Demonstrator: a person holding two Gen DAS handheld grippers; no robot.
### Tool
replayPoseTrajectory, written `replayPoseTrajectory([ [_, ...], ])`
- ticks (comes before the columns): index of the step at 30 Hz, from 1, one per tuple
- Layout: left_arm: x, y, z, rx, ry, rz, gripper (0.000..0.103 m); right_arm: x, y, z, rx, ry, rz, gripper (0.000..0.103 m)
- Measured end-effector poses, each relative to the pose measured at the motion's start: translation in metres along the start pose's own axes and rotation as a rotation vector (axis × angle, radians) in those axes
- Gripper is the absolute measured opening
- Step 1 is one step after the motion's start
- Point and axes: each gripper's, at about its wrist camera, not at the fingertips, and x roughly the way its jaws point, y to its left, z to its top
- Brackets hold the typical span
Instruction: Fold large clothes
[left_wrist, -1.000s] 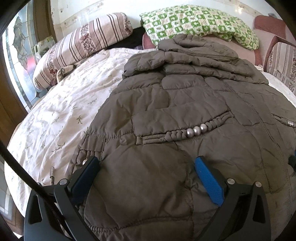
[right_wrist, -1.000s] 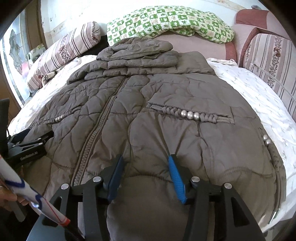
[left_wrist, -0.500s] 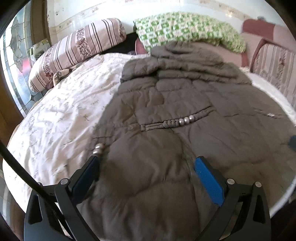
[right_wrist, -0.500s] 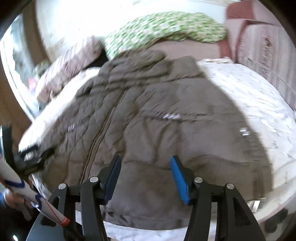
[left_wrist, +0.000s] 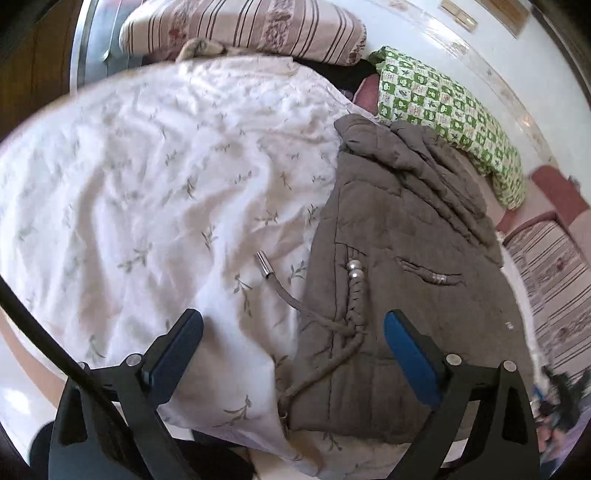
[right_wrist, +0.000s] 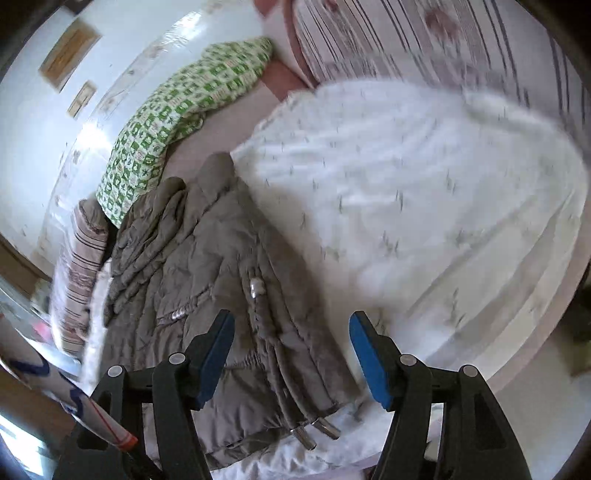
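Brown quilted coat (left_wrist: 399, 258) spread long on the floral sheet (left_wrist: 147, 184), hood end tucked against the green checked pillow (left_wrist: 443, 99), hem end farthest from that pillow.

Left gripper (left_wrist: 291, 321) hovering wide open and empty at the corner of the hem farthest from the pillow, one blue pad over bare sheet, the other over padding. Loose drawcord (left_wrist: 291, 301) straying off the edge onto the sheet, metal tip pointing back toward the pillow. Best to sweep that cord onto the fabric first, or to bite cord and hem together, so as not to leave it trailing out of the fold. Aim just inside the stitched edge, beside the braided trim (left_wrist: 354, 291), avoiding the beads, likely to slip between the pads.

Right gripper (right_wrist: 291, 319) likewise open wide, gripping nothing, poised over the opposite hem corner, equally far from the pillow. Two cord ends (right_wrist: 314, 434) hanging past the hem there: gather these in too.

Probably the start of a hem-to-hood fold. Close both tools deep enough to catch every layer of the puffy shell, lift level and together, then carry straight toward the pillow. Expect springy filling; press down after laying over.
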Motion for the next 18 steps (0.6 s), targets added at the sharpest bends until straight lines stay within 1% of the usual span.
replayPoseTrajectory([
  [2,0.001,-0.001,-0.002,-0.004,0.005,-0.034,0.098,0.006,-0.004,-0.004,0.033,0.031,0.024,0.069],
  [4,0.004,-0.01,-0.007,0.025,0.024,-0.066,0.098,0.012,-0.005,-0.008,0.049,0.054,0.03,0.07],
  [6,0.009,-0.021,-0.013,0.062,0.043,-0.063,0.098,0.014,-0.003,-0.014,0.043,0.059,0.03,0.071],
  [7,0.01,-0.025,-0.017,0.082,0.047,-0.059,0.098,0.014,-0.001,-0.016,0.037,0.061,0.034,0.073],
  [8,0.01,-0.031,-0.021,0.1,0.047,-0.058,0.098,0.016,0.002,-0.019,0.037,0.074,0.051,0.074],
  [11,0.011,-0.041,-0.036,0.121,0.07,-0.075,0.098,0.02,0.009,-0.029,0.032,0.097,0.077,0.074],
  [12,0.011,-0.047,-0.042,0.133,0.064,-0.067,0.098,0.021,0.013,-0.033,0.026,0.103,0.092,0.074],
  [14,0.009,-0.059,-0.05,0.188,0.036,-0.033,0.098,0.026,0.022,-0.04,-0.006,0.127,0.117,0.074],
  [15,0.01,-0.062,-0.049,0.2,0.029,-0.028,0.098,0.026,0.027,-0.041,-0.032,0.114,0.097,0.07],
  [16,0.01,-0.063,-0.049,0.2,0.018,-0.028,0.093,0.025,0.029,-0.042,-0.045,0.098,0.084,0.06],
  [17,0.012,-0.061,-0.047,0.189,0.011,-0.024,0.089,0.025,0.029,-0.041,-0.043,0.087,0.081,0.055],
  [18,0.013,-0.06,-0.045,0.181,0.006,-0.019,0.078,0.026,0.025,-0.04,-0.023,0.084,0.09,0.045],
])
